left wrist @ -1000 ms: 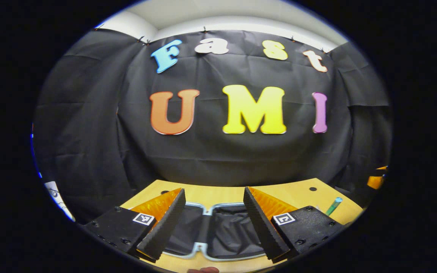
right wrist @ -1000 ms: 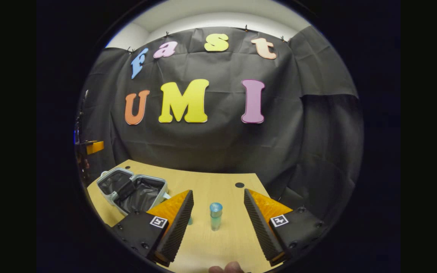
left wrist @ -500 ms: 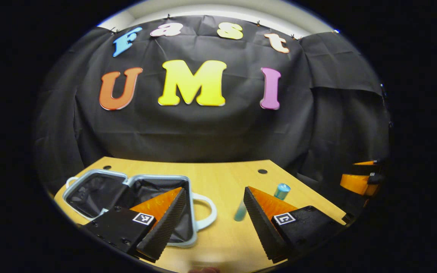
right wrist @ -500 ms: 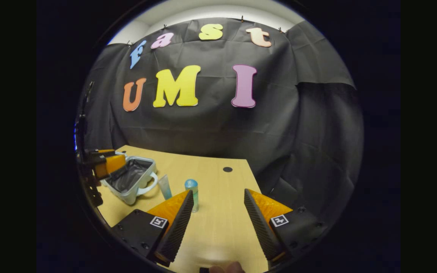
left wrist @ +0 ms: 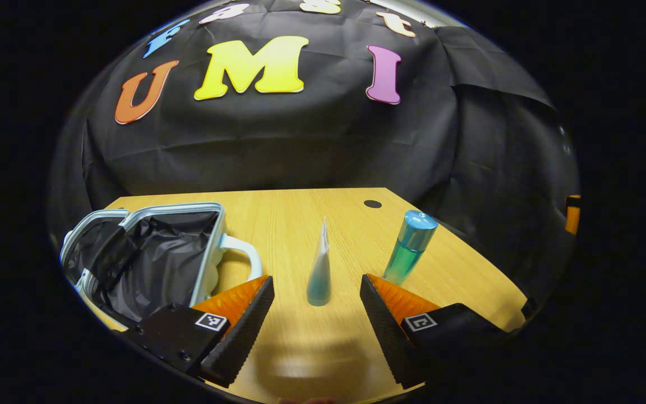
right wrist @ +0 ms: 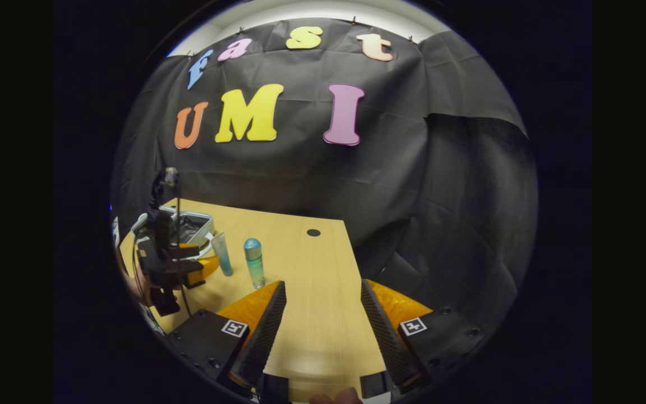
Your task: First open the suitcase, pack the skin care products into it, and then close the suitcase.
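The left gripper [left wrist: 316, 322] is released, with the tube [left wrist: 319, 269] standing at 12 o'clock between its fingers. The right gripper [right wrist: 323, 328] is also released. The suitcase [left wrist: 149, 255] at 10 o'clock is open and empty; the tube and the bottle [left wrist: 410, 247] are not yet packed.

Pale wooden table [left wrist: 300, 213] bearing an open suitcase [left wrist: 149, 258], an upright tube [left wrist: 319, 269] and a bottle [left wrist: 410, 247].
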The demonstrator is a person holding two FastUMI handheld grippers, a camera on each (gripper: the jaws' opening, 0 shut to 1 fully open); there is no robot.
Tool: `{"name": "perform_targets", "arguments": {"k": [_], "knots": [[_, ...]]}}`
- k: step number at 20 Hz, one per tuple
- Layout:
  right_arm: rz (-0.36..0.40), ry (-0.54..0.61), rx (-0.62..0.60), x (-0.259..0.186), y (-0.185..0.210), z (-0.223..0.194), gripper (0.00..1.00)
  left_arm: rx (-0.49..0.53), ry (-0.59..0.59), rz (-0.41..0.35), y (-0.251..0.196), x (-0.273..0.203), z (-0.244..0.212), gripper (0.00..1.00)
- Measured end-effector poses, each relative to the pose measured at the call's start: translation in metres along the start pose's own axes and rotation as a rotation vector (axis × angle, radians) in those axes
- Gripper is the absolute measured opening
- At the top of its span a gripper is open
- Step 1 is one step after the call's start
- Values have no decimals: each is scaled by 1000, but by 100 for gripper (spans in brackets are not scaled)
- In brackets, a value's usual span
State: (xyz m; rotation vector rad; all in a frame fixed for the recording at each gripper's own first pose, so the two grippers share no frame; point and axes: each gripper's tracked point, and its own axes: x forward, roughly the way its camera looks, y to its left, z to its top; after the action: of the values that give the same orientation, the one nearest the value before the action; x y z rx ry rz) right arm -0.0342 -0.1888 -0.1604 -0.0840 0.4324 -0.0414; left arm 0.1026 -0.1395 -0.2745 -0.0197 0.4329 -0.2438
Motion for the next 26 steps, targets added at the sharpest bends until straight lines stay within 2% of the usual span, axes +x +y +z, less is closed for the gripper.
{"name": "perform_targets", "arguments": {"k": [7,9,10,11,12,13,15,16,18,19,20,22,23,24,26], "knots": [[-61,4,26,-6,-18,1,80,-8,101,0,-1,45,-25,98],[-61,16,31,-4,-15,-4,80,-24,137,14,4,51,-36,93],[-56,20,33,-2,-11,-8,80,-28,150,25,8,54,-40,86],[-46,23,33,2,-5,-12,80,-36,158,29,11,55,-42,88],[-31,25,32,9,3,-17,80,-45,163,25,12,56,-43,71],[-9,25,35,16,13,-21,80,-49,161,14,12,59,-43,66],[53,34,37,41,41,-36,80,-38,163,14,14,58,-41,48],[90,42,40,56,57,-46,80,-36,163,4,13,60,-42,43],[153,79,48,86,84,-66,80,-35,166,-9,14,57,-40,42],[182,102,52,99,97,-76,80,-46,156,-17,13,53,-34,49],[212,126,54,110,107,-84,80,-57,145,-27,13,46,-28,40],[259,159,53,126,126,-91,80,-73,122,-44,14,27,-14,40],[271,171,45,134,135,-94,80,-80,110,-49,16,15,-7,47],[287,171,40,144,146,-92,80,-87,100,-52,20,3,0,40],[297,182,43,165,166,-91,80,-97,87,-37,31,-17,11,40]]}}
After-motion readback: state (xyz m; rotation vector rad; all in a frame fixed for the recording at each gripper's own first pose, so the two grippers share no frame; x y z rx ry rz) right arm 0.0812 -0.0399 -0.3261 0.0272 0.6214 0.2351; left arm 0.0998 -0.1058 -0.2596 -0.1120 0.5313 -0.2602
